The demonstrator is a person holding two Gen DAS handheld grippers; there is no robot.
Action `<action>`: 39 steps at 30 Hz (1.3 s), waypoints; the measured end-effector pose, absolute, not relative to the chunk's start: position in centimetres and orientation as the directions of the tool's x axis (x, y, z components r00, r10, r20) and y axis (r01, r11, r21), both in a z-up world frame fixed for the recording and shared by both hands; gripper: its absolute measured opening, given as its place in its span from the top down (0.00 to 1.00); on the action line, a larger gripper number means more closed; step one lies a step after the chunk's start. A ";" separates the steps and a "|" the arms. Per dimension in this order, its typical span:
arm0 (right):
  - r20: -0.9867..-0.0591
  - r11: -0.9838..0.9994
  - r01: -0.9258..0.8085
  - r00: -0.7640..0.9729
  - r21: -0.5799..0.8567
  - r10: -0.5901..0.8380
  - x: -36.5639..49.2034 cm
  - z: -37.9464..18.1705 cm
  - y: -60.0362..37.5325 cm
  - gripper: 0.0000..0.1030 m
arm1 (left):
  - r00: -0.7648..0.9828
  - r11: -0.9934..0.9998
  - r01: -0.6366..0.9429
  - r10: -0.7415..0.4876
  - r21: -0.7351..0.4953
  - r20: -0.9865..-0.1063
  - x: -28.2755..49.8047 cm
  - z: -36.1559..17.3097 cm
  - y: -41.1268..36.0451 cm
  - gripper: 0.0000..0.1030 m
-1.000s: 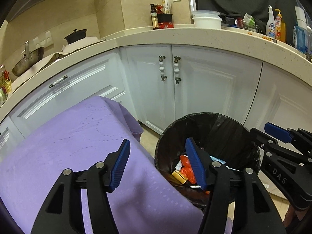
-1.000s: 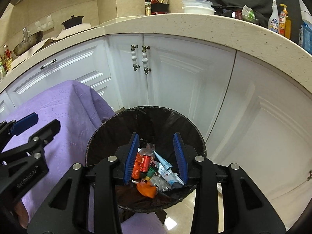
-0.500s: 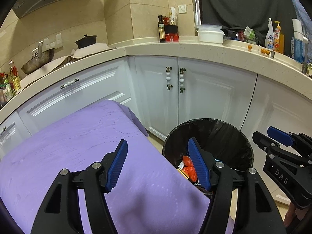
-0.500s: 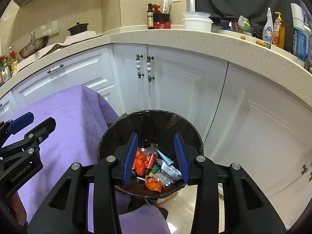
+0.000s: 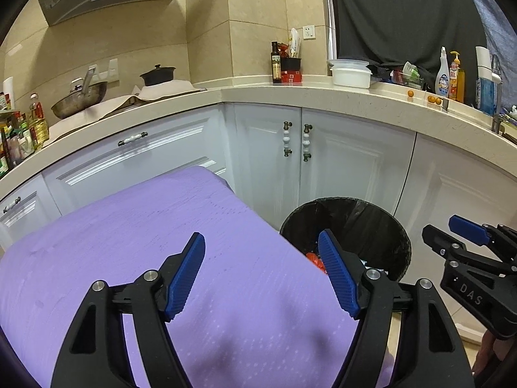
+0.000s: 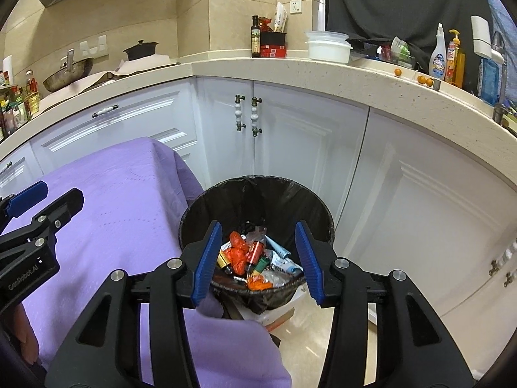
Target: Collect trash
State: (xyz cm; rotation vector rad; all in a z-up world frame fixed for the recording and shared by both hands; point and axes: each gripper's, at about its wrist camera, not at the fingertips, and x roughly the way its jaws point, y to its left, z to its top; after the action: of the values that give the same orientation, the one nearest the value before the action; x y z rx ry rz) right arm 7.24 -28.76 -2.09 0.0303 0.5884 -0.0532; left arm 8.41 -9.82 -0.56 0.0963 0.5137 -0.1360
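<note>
A round trash bin (image 6: pixel 258 190) lined with a black bag stands on the floor against the white cabinets. It holds mixed trash (image 6: pixel 252 257): orange wrappers, small cans, crumpled packets. My right gripper (image 6: pixel 258 258) is open and empty, above the bin's near side. My left gripper (image 5: pixel 263 276) is open and empty above the purple cloth, with the bin (image 5: pixel 362 220) to its right. The right gripper (image 5: pixel 468 236) also shows at the right edge of the left wrist view, and the left gripper (image 6: pixel 38 200) shows at the left edge of the right wrist view.
A table under a purple cloth (image 5: pixel 145 242) stands left of the bin. White cabinets (image 6: pixel 290 142) and a curved stone counter (image 6: pixel 323 71) run behind, bearing a white container (image 6: pixel 328 47), bottles (image 6: pixel 446 55), a wok (image 6: pixel 68 69) and a pot. Beige floor tiles (image 6: pixel 310 349) lie below the bin.
Both grippers have pulled back and up from the bin, so the bin looks smaller and lower. Both stay open and empty.
</note>
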 end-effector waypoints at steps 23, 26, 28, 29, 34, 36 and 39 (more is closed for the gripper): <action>-0.512 0.997 0.082 0.856 -0.004 -0.072 1.2 -1.6 -27.9 0.40 | 0.891 0.988 0.154 -0.125 0.031 -0.436 3.4 0.2 -8.0 0.25; -0.504 0.996 0.084 0.860 -0.007 -0.076 0.8 -1.3 -27.9 0.40 | 0.891 0.987 0.155 -0.127 0.029 -0.435 3.2 0.2 -8.0 0.25; -0.496 0.996 0.085 0.865 -0.007 -0.078 0.6 -1.1 -28.0 0.40 | 0.891 0.987 0.156 -0.129 0.029 -0.436 3.2 0.1 -8.0 0.25; -0.493 0.996 0.086 0.867 -0.006 -0.078 0.5 -1.0 -28.0 0.40 | 0.891 0.987 0.157 -0.129 0.029 -0.435 3.1 0.1 -8.0 0.25; -0.477 0.996 0.092 0.875 -0.006 -0.084 0.1 -0.7 -28.1 0.39 | 0.892 0.987 0.157 -0.130 0.028 -0.432 2.6 0.1 -7.9 0.25; -0.472 0.995 0.095 0.878 -0.005 -0.086 0.0 -0.6 -28.1 0.39 | 0.893 0.987 0.157 -0.130 0.026 -0.431 2.5 0.1 -7.8 0.25; -0.466 0.995 0.097 0.880 -0.004 -0.088 -0.2 -0.4 -28.2 0.39 | 0.894 0.987 0.157 -0.131 0.026 -0.428 2.4 0.1 -7.8 0.24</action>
State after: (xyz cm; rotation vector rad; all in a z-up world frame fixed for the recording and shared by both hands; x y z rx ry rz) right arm -0.21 -28.18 -0.44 0.0193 0.4848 -0.0964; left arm 2.37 -7.82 0.13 0.0602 0.4398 -0.1490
